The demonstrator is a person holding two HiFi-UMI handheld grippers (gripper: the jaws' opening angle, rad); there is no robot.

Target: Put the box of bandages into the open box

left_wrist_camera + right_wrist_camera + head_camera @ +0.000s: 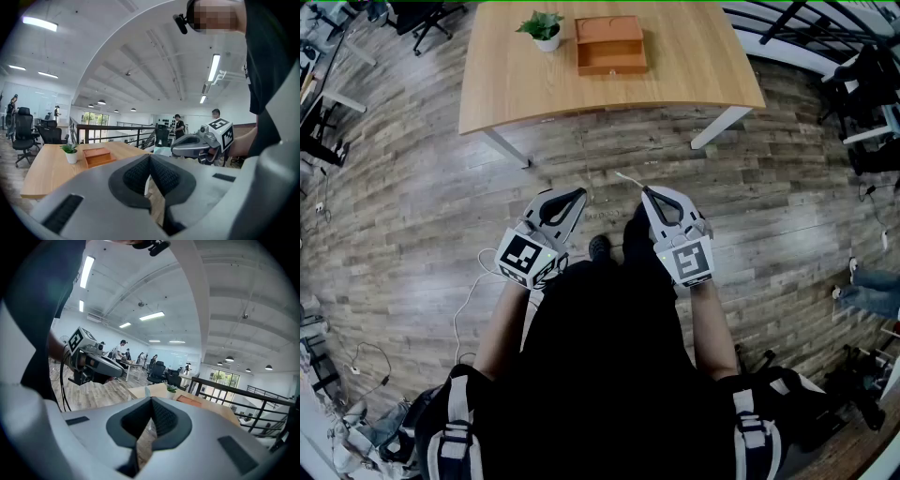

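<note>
An orange-brown open box [610, 44] sits at the far side of a wooden table [675, 80]; it also shows in the left gripper view [97, 156] and the right gripper view [192, 401]. I see no box of bandages in any view. My left gripper [578, 194] and right gripper [645, 190] hang side by side over the floor, close to the person's body and well short of the table. Both are shut with nothing between the pads [161, 176], [161, 417]. Each gripper view shows the other gripper: the right one [176, 149], the left one [125, 372].
A small potted plant [544, 28] stands just left of the open box. White table legs [720, 127] reach down to the wood plank floor [422, 206]. Cables [469, 300] trail on the floor at the left. Office chairs and desks ring the room; people stand far off.
</note>
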